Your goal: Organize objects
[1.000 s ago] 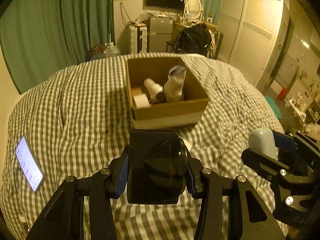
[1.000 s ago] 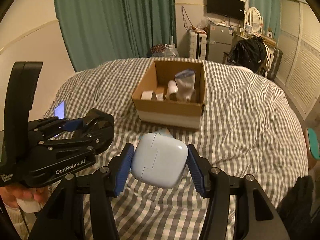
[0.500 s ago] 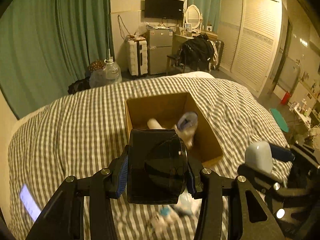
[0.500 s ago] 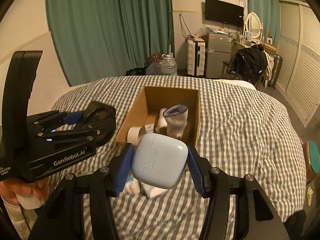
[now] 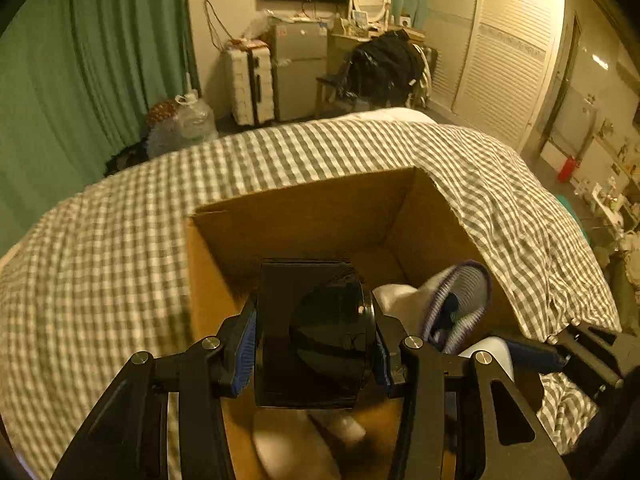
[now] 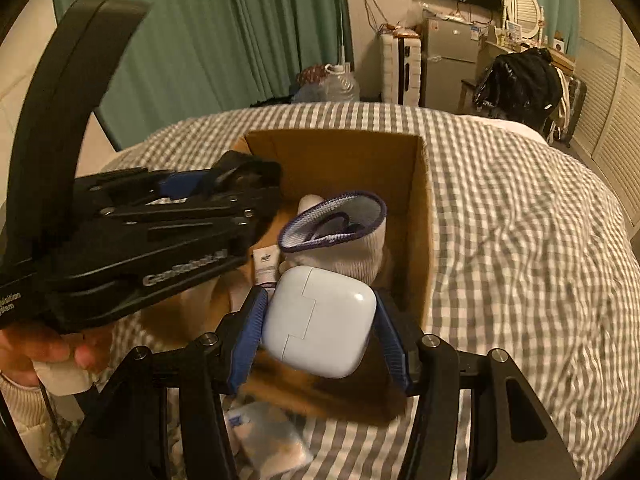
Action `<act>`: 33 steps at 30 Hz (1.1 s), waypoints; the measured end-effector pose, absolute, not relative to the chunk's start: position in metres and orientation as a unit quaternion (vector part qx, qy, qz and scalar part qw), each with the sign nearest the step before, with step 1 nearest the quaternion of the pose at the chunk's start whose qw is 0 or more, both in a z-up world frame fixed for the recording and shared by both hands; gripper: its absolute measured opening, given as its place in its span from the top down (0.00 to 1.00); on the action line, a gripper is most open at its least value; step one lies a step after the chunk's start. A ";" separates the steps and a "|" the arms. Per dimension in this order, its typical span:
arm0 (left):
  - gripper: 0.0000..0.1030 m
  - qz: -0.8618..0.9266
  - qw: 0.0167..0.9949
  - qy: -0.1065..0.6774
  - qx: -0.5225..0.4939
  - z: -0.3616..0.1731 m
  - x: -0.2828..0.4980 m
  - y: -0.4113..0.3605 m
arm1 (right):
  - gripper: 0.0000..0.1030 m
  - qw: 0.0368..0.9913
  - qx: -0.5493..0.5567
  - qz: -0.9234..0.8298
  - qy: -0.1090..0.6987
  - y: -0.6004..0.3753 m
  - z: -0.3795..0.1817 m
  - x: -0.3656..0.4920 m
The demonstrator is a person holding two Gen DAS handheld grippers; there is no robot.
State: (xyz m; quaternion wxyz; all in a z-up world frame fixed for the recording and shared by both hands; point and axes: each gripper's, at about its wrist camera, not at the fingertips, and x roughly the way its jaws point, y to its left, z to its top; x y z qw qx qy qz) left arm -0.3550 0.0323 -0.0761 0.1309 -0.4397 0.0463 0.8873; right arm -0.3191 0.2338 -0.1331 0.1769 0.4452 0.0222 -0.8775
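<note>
Cardboard box [image 6: 416, 184] on the checked bedspread [image 6: 520, 208] already holds a ribbed sock [image 6: 340, 224] and a tube [image 6: 266, 266], and over it my left gripper [image 5: 314, 340] clamps a glossy black case [image 5: 316, 332], my right gripper [image 6: 320, 326] a smooth white charger [image 6: 320, 320], both awaiting release.

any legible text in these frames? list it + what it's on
"GenRobot.AI": side of the left gripper, blurred but readable.
Small white print on that gripper's body at the frame's left edge: cut off, unreadable.
Logo on the white tube in the cardboard box: too blurred.
White charger, black object: no text.
</note>
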 end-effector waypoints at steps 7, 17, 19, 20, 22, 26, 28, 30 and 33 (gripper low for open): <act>0.52 0.884 0.140 0.043 -0.443 -0.086 -0.361 0.032 | 0.48 0.176 0.454 -0.873 0.019 0.232 -0.152 -0.329; 0.20 0.898 0.127 0.059 -0.417 -0.023 -0.326 0.037 | 0.31 0.182 0.422 -0.888 -0.003 0.231 -0.099 -0.288; 0.15 0.905 0.124 0.061 -0.403 -0.001 -0.311 0.035 | 0.30 0.180 0.410 -0.894 0.009 0.228 -0.081 -0.272; 0.12 0.909 0.123 0.060 -0.394 0.012 -0.304 0.033 | 0.28 0.180 0.403 -0.897 0.014 0.227 -0.071 -0.264; 0.12 0.918 0.120 0.058 -0.373 0.037 -0.285 0.029 | 0.23 0.180 0.388 -0.904 0.022 0.225 -0.050 -0.247; 0.02 0.933 0.103 0.066 -0.338 0.080 -0.244 0.019 | 0.23 0.175 0.357 -0.917 0.037 0.221 -0.010 -0.208; 0.02 0.939 0.096 0.067 -0.323 0.096 -0.225 0.017 | 0.18 0.173 0.340 -0.924 0.038 0.221 0.008 -0.186; 0.02 0.943 0.089 0.066 -0.313 0.111 -0.203 0.011 | 0.15 0.170 0.324 -0.930 0.040 0.222 0.022 -0.164; 0.02 0.947 0.086 0.054 -0.305 0.122 -0.176 0.001 | 0.12 0.155 0.301 -0.939 0.054 0.221 0.039 -0.129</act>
